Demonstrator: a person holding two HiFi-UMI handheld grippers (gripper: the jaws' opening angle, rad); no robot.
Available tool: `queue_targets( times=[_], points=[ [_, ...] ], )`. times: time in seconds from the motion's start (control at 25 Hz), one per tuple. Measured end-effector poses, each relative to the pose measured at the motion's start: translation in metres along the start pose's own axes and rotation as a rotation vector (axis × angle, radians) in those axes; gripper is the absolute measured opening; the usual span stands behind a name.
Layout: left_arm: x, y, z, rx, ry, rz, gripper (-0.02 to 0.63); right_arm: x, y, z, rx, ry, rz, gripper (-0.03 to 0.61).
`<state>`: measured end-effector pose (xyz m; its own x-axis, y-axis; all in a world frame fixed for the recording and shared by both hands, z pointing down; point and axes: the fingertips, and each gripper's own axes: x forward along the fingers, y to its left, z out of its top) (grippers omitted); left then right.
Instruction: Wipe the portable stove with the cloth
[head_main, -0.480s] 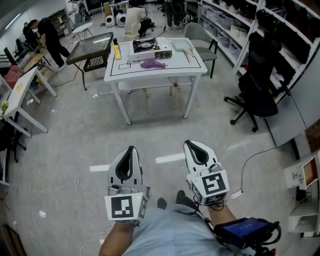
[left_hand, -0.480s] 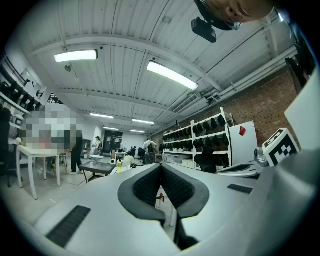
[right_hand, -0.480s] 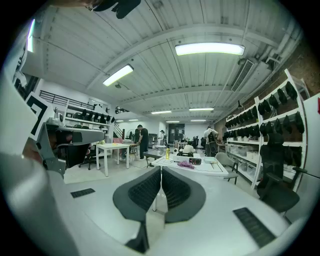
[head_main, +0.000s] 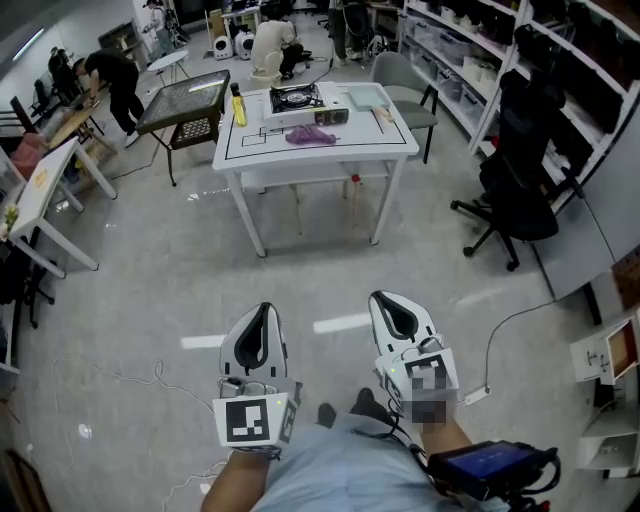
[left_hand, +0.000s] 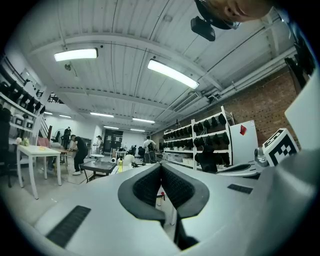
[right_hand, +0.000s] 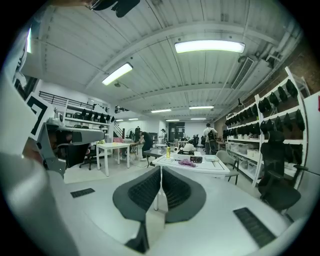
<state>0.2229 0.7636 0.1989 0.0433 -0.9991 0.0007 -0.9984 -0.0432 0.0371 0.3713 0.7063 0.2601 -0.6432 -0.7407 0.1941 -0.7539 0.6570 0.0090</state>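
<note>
Table (head_main: 396, 136): stove (head_main: 296, 98), cloth (head_main: 310, 135), far beyond left tool (head_main: 262, 309), right tool (head_main: 386, 299).

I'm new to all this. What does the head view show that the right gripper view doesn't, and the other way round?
Only the head view: the person's shirt, a dark device with a blue screen, and the left gripper and right gripper seen from above.

Only the right gripper view: the ceiling lights, and the right gripper's jaws up close, shut with nothing between them.

Both: the white table across the room, carrying the portable stove and the purple cloth.
</note>
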Motion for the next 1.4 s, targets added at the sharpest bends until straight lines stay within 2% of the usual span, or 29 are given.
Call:
queue_targets(
  times=[0.12,0.28,0.52,0.68,0.96,1.2,1.4],
  points=[
    [-0.002,0.007,-0.001,-0.003,0.001,0.005,0.017,0.004,0.003,0.003,0.014,-0.017,0.015,0.054],
    [0.007,0.018,-0.009,-0.005,0.010,0.007,0.018,0.019,-0.005,-0.002,0.004,-0.011,-0.006,0.054],
    [0.045,0.027,-0.034,-0.005,0.055,0.012,0.018,0.058,-0.031,-0.016,0.028,0.003,0.000,0.054],
    [0.092,0.028,-0.044,0.009,0.084,0.001,0.018,0.098,-0.056,-0.029,0.061,0.030,0.020,0.054],
    [0.201,0.029,-0.052,0.065,0.143,-0.014,0.018,0.187,-0.130,-0.041,0.146,0.071,0.007,0.054],
    [0.284,0.029,-0.039,0.092,0.147,0.000,0.018,0.251,-0.186,-0.019,0.161,0.055,0.028,0.054],
    [0.327,0.032,-0.009,0.118,0.104,0.028,0.018,0.289,-0.220,0.020,0.128,0.010,0.056,0.054]
  ],
)
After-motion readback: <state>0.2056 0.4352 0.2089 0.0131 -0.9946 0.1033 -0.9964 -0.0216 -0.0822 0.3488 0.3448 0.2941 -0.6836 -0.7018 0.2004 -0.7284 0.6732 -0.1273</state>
